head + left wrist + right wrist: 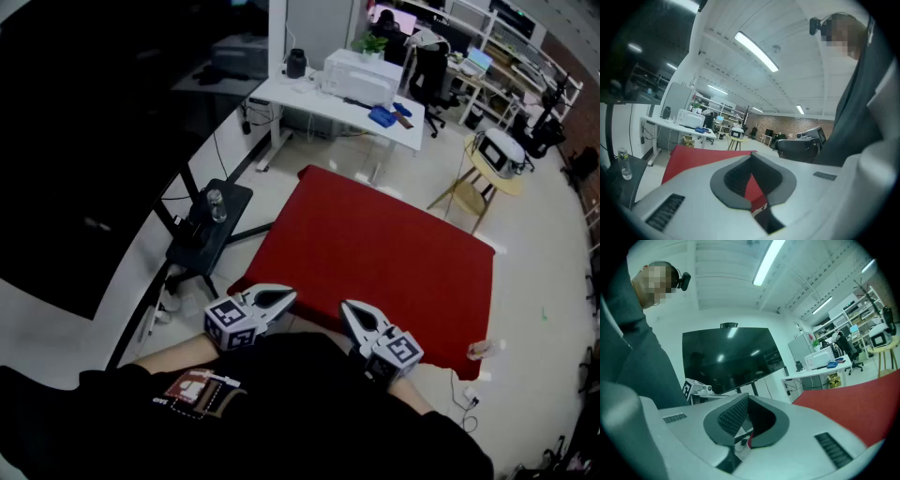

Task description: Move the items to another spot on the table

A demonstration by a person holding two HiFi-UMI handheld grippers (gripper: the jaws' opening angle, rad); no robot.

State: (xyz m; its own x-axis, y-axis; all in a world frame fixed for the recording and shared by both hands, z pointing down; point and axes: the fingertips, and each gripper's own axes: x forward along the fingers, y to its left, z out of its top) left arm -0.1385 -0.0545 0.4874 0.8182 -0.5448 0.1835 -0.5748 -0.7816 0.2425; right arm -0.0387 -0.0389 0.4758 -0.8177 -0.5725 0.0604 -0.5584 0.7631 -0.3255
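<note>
Red tabletop (375,253) shows no items that we can see; the things to be moved lie outside all three views. We judge the task not yet under way. Left gripper (284,297) and right gripper (351,309) hover at the near edge, jaws together, nothing between them. The next move calls for locating an item, then opening the jaws. The torso (281,412) hides the near edge; a small object (478,350) at the right corner is too small to identify.
</note>
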